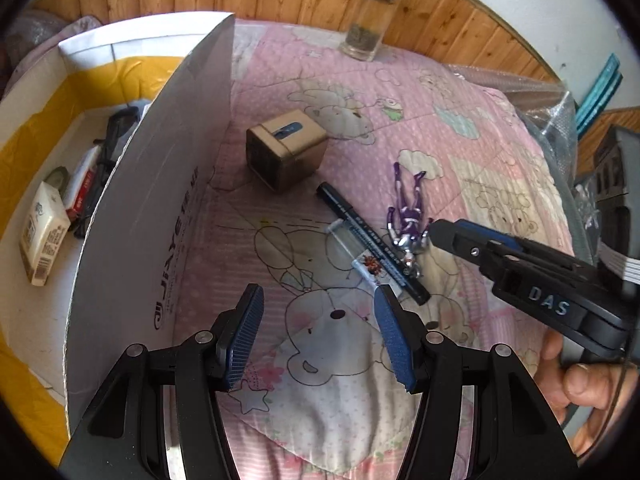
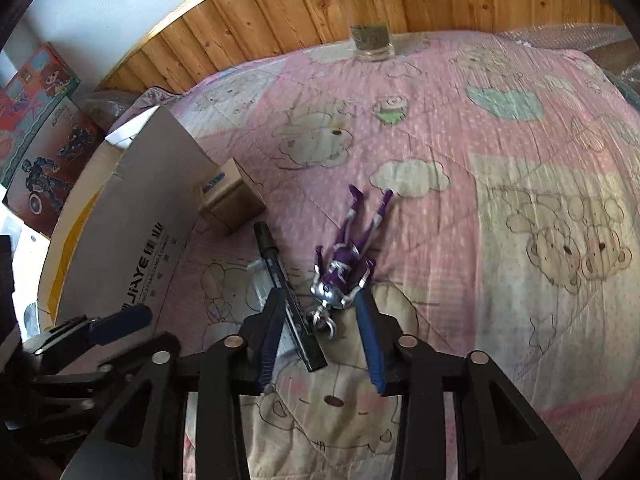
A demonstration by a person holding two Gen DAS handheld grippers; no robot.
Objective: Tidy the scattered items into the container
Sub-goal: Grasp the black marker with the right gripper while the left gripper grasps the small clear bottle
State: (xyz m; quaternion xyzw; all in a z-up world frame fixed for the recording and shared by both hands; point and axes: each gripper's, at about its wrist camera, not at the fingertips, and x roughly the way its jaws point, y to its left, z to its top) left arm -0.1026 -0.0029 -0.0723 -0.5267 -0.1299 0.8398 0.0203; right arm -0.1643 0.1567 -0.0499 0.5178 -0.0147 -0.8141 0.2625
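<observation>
Hovering wide open, the right claw has the purple figure just ahead between its fingertips, long axis running straight away; the left claw, also wide, sits farther off.

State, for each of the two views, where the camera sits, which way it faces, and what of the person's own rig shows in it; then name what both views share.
Left wrist: behind the open left gripper, facing the quilt beside the cardboard box; a hand shows.
Right wrist: behind the open right gripper, over the purple figure.
Shared: figure, black marker, small brown box, glass jar.
</observation>
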